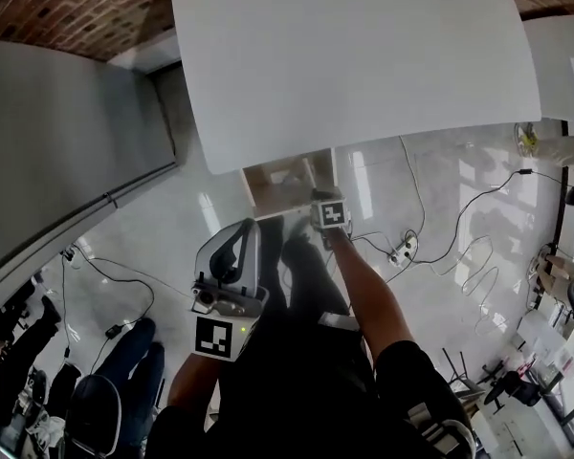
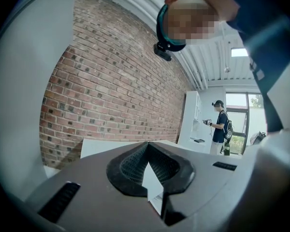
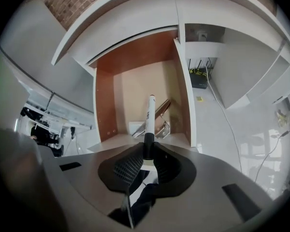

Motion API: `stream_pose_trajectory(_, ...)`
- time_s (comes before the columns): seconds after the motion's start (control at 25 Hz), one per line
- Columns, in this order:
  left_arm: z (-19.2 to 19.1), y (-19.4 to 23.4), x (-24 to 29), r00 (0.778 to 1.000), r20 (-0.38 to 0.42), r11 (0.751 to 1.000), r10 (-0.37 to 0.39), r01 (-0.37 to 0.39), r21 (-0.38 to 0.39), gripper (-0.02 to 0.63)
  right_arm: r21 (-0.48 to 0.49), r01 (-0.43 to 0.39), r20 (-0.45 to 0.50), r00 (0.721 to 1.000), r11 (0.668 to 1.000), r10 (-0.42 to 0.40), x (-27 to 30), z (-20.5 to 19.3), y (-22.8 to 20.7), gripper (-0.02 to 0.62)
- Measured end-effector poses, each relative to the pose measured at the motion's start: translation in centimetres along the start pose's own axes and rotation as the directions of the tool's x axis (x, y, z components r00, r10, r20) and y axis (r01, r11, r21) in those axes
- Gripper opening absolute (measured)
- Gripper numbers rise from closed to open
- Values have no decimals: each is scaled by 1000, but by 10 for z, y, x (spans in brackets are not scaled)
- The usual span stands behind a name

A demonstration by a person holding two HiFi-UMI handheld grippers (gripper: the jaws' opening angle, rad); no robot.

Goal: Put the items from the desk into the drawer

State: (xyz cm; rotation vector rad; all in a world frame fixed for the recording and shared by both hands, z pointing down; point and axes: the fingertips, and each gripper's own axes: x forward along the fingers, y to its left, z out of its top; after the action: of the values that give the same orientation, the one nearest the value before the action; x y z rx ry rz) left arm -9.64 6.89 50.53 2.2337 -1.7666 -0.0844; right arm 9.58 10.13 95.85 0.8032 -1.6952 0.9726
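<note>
— So, where's the marker (image 3: 148, 120)?
— Pinched in the right gripper (image 3: 146, 151). Dark end sits between the jaws, white barrel sticks out ahead, over the open drawer (image 3: 105, 105). A shiny metal object (image 3: 160, 119) lies on the drawer floor beyond the tip.
— Left gripper (image 2: 150, 173)?
— Jaws together, nothing between them. It faces a brick wall (image 2: 116, 91), nearer the body than the white desk (image 1: 354, 55).

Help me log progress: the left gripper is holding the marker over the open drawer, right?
Wrong side. The right gripper holds the marker over the open drawer, as the right gripper view shows; the left gripper is shut on nothing.
</note>
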Motion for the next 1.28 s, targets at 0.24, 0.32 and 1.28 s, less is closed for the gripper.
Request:
stream_pose_trajectory(0.24, -14, 6, -7, 999, -28, 1000, 17, -17, -20, 2, 85, -1, -52, 999, 996, 5, 19, -7, -7, 57)
stream_pose_trajectory(0.32, -15, 8, -11, 999, -31, 999, 31, -31, -20, 2, 93, -6, -56, 998, 996, 11, 25, -6, -7, 57)
stream_pose_trajectory(1.28, 28, 33, -17, 999, 53, 1000, 10, -8, -22, 2, -19, -68, 307, 949, 998, 71, -148, 99, 45, 14)
